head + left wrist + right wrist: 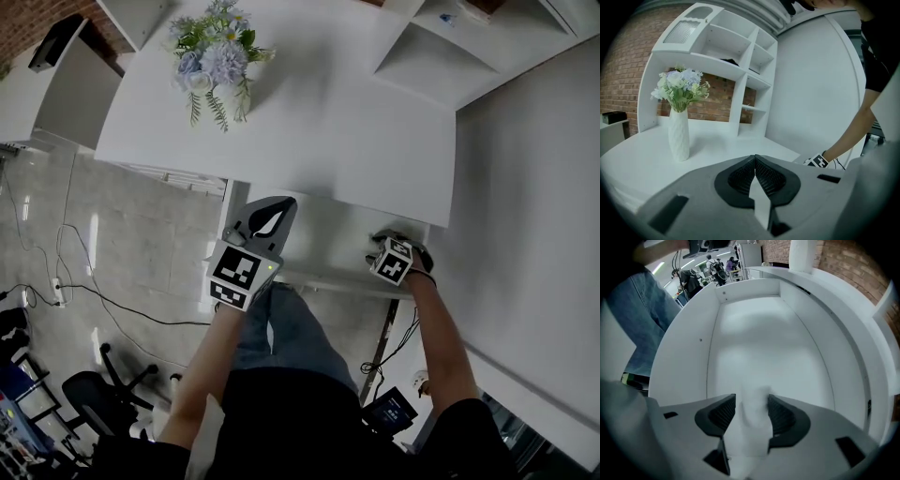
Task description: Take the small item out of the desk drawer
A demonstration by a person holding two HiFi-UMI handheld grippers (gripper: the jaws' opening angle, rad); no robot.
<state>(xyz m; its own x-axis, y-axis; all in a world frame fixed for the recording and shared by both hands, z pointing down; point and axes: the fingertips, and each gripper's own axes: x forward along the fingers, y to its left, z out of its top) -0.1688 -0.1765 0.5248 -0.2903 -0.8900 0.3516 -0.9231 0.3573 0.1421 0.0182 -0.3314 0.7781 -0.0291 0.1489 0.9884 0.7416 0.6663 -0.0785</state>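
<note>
White on white is the trouble: the small white item (753,414) sits between the jaws of the right gripper (752,411), low over the floor of the open desk drawer (759,341) at its right end. It is too blurred to give a clear outline. The jaws stand a little apart and appear closed onto its sides, though the contact on the left pad is hard to confirm.

If that pad is only brushing it, I judge the item could slip or twist out on the lift and drop back into the drawer. The drawer's wall is near on one side and the edge of the desk (328,122) hangs over the back. A lift that isn't straight up and toward the person could knock the gripper or the item against either.

Nothing steadies the drawer. The left gripper (277,211) hovers above its left front with its jaws pressed together on nothing, facing the vase of flowers (678,133).

The item's long axis seems to run along the gripper's own line, from the camera toward the drawer's far end. I cannot tell one end from the other
</note>
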